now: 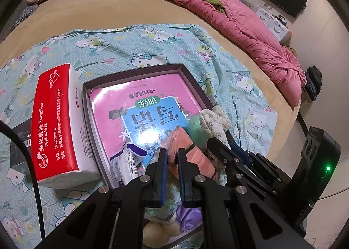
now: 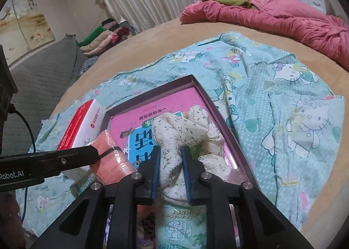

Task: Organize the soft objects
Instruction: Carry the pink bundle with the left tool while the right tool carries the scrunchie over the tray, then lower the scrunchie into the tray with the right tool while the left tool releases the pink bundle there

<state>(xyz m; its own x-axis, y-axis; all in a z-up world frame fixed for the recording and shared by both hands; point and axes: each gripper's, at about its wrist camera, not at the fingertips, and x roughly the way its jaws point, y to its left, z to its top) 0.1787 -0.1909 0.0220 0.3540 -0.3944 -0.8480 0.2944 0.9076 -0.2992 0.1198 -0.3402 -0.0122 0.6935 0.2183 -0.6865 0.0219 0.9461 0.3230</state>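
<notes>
Right gripper [image 2: 170, 159], jaws pinching the floral cloth [image 2: 185, 131], whose length runs away over the box [image 2: 226, 127]; left gripper [image 1: 172, 157], jaws pinching the pink roll [image 1: 192, 153], just left

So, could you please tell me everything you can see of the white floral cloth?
The white floral cloth is a soft, crinkled fabric, cream with small grey-green sprigs, twisted into a knotted bundle. The right gripper has its lower end between its jaws. The bundle sits over the right side of the shallow purple box, above the pink book inside. The left wrist view shows it near the box's right wall.
</notes>
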